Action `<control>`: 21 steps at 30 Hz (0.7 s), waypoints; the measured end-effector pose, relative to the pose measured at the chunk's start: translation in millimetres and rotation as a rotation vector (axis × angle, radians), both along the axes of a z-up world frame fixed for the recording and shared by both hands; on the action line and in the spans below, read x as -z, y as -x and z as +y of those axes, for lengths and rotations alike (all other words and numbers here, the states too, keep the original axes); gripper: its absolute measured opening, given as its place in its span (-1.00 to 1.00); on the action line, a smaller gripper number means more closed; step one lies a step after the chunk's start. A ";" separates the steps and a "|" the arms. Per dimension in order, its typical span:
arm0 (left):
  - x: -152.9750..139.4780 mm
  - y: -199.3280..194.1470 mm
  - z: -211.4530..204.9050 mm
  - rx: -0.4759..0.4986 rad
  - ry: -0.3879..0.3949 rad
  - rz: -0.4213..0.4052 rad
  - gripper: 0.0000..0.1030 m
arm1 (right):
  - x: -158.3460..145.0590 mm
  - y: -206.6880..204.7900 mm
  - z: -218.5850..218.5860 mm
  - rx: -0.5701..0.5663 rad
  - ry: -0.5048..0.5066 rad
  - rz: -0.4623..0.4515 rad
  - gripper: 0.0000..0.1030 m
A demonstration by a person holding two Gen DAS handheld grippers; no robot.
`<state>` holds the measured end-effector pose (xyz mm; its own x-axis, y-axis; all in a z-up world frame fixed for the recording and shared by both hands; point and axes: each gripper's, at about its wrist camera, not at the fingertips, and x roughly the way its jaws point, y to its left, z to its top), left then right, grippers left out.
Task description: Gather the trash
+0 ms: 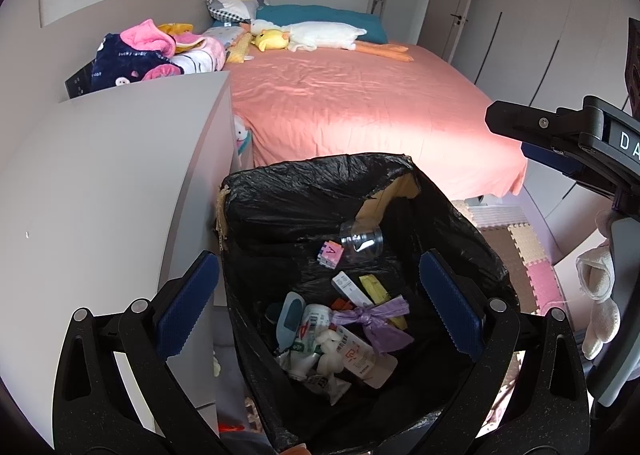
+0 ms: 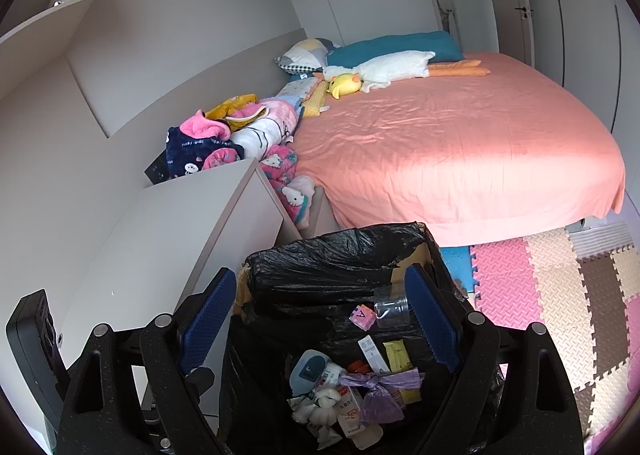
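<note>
— Black plastic lines the trash bin (image 1: 320, 191), yes? What does the left wrist view show?

— Yes, a black bag over a cardboard box. The bin stands on the floor between the grey cabinet (image 1: 120, 175) and the foam mats (image 1: 520, 251), in front of the bed (image 1: 360, 103) with the pink sheet. The left gripper (image 1: 316, 307) hangs over the bin mouth, its two blue pads wide apart, and nothing is between them.

— And inside the bin?

— A clear plastic cup (image 1: 362, 241) lies on its side beside a small pink cube (image 1: 331, 253) with the letter A. Lower there are a purple knotted bag (image 1: 376, 321), white wrappers and a yellow packet (image 1: 374, 287).

— Is the other gripper visible there?

— One black part of it at the right edge, with a gloved hand (image 1: 598, 283) below. From this view I cannot tell its state.

— Now the right wrist view?

— The right gripper (image 2: 320, 325) is also above the trash bin (image 2: 336, 255), fingers spread apart and holding nothing. The same cup (image 2: 392, 309) touches the pink cube (image 2: 363, 317), and the purple bag (image 2: 378, 391) lies on the wrappers.

— And around it?

— On the bed (image 2: 460, 143) lie a white plush goose (image 2: 396, 65) and a yellow duck toy (image 2: 345, 85) near the pillows. Pink and navy clothes (image 2: 224, 143) are piled behind the cabinet (image 2: 168, 235). The coloured mats (image 2: 560, 295) cover the floor at the right.
</note>
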<state>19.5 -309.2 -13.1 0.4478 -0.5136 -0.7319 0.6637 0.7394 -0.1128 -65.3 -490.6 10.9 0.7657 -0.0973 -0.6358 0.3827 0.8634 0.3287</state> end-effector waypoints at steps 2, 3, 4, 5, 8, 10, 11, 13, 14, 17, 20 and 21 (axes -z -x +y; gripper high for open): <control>0.0 1.3 -0.9 0.005 -0.005 -0.008 0.87 | -0.9 0.8 0.3 0.000 0.003 0.000 0.67; -0.2 1.8 -1.0 0.008 -0.003 -0.007 0.87 | -1.2 1.3 0.6 0.001 0.005 0.000 0.67; -0.3 1.9 -0.9 0.007 0.000 -0.007 0.87 | -1.4 1.6 0.6 0.001 0.005 0.000 0.67; -0.4 2.0 -0.9 0.006 0.001 -0.009 0.87 | -1.7 1.5 0.8 0.001 0.005 0.000 0.67; -0.2 2.1 -0.7 0.006 0.002 -0.009 0.87 | -2.1 1.7 0.3 0.001 0.006 0.000 0.67; -0.3 2.1 -0.7 0.008 0.004 -0.011 0.87 | -2.3 1.9 0.3 0.001 0.006 0.000 0.67; -0.7 1.9 -0.3 0.007 0.004 -0.012 0.87 | -2.2 1.7 0.5 0.001 0.006 0.000 0.67; -1.0 2.0 0.2 0.006 0.002 -0.013 0.87 | -2.8 1.7 0.5 0.001 0.007 0.000 0.67; -1.4 2.1 0.4 0.005 0.001 -0.014 0.87 | -2.8 1.7 0.7 0.001 0.007 0.000 0.67; -2.3 2.7 0.6 0.005 -0.001 -0.017 0.87 | -3.2 2.5 0.9 0.000 0.007 -0.001 0.67; -2.5 3.1 0.3 0.006 -0.001 -0.017 0.87 | -3.3 2.4 1.2 0.001 0.007 -0.001 0.67; -2.8 3.0 0.7 0.006 -0.001 -0.017 0.87 | -3.4 2.4 1.3 0.001 0.008 0.000 0.67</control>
